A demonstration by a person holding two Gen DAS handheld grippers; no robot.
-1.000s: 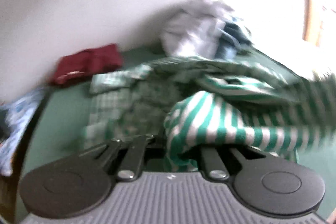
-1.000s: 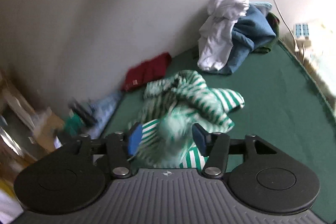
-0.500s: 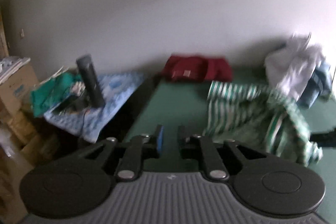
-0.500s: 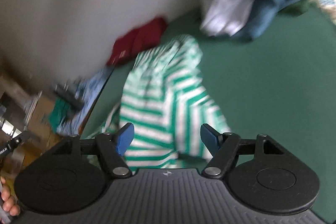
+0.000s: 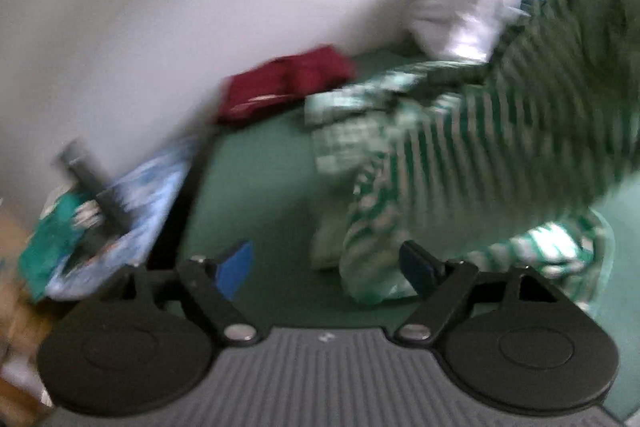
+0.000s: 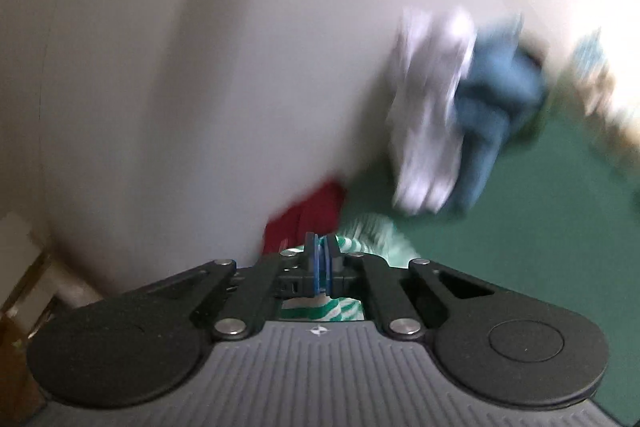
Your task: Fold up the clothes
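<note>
The left gripper (image 5: 326,267) had its jaws opening, nothing between them; the striped garment (image 5: 472,163) lay just ahead to their right on the green worktop (image 5: 256,179), rising rightward. The right gripper (image 6: 321,259) had its jaws together; whether on cloth, unclear.

Both views are smeared by motion blur. In the left wrist view the striped garment (image 5: 500,147) runs off the right edge, its upper part dark and indistinct. At lower left, clutter (image 5: 100,219) beside the table is unreadable. In the right wrist view the white and blue pile (image 6: 460,123) blurs together.
</note>
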